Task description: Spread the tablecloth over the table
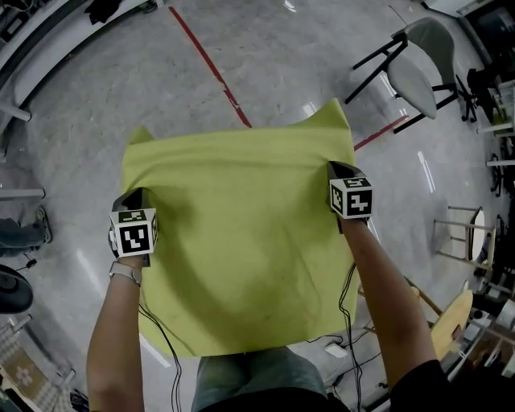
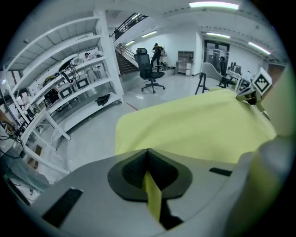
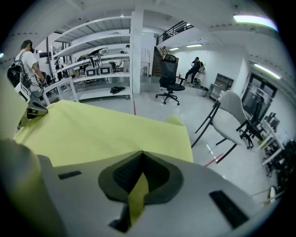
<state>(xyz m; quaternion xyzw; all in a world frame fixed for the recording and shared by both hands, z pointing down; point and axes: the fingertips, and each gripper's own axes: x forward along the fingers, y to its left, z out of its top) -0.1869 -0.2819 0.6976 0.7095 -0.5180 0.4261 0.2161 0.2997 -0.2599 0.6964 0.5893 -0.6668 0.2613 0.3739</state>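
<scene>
Left tongs (image 2: 149,178) tight on the tablecloth (image 1: 241,241), left edge; right tongs (image 3: 138,183) tight on its right edge

Scene was bright, lit by overhead strip lights (image 2: 213,5); glare streaks on floor (image 1: 309,107). Gripper views had heavy fisheye w/ dark corners; jaws looked soft.

The person is wearing a black sleeve (image 1: 425,388), grey-blue trousers (image 1: 249,376) and a silvery wristband (image 1: 125,273). The left hand-held gripper (image 1: 137,195) and the right hand-held gripper (image 1: 332,167) are each carrying a black-and-white marker cube and trailing thin black cables (image 1: 158,338).
</scene>
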